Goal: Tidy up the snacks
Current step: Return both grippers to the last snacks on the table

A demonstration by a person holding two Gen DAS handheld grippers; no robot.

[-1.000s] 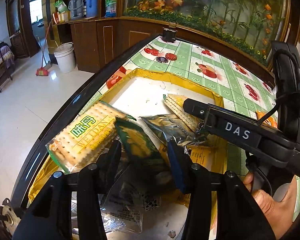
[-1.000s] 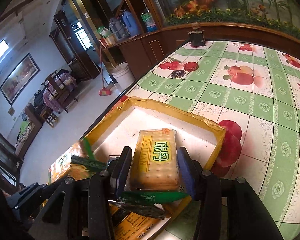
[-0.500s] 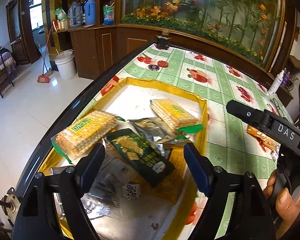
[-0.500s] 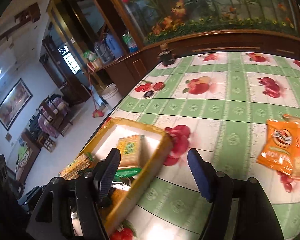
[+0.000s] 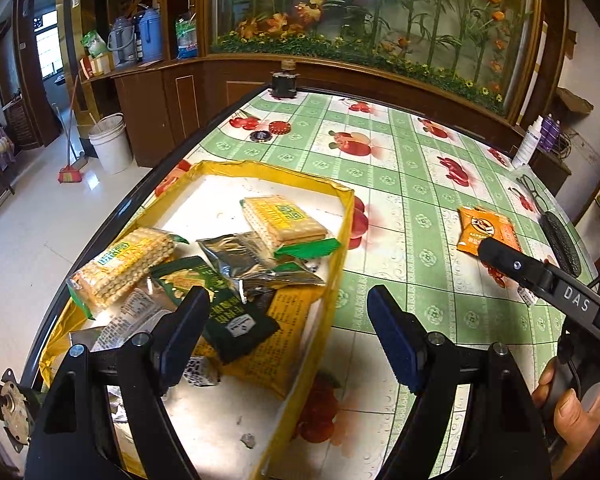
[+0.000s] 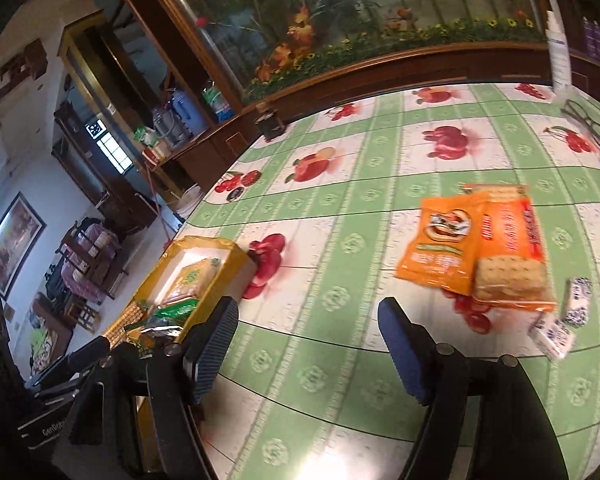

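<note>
My left gripper (image 5: 288,332) spread, empty, over yellow tray (image 5: 340,248) of snacks. My right gripper (image 6: 308,344) opening, nothing between, above surface (image 6: 340,208) near orange packets (image 6: 444,248).

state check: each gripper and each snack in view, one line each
left gripper: open, nothing between the jaws
right gripper: jaws opening, nothing between them
yellow tray: on the table, holding several packs
cracker pack: lying flat in the tray
dark green pack: lying in the tray
orange snack bag: on the tablecloth, outside the tray
orange cracker pack: beside and partly over the orange bag, outside the tray
</note>
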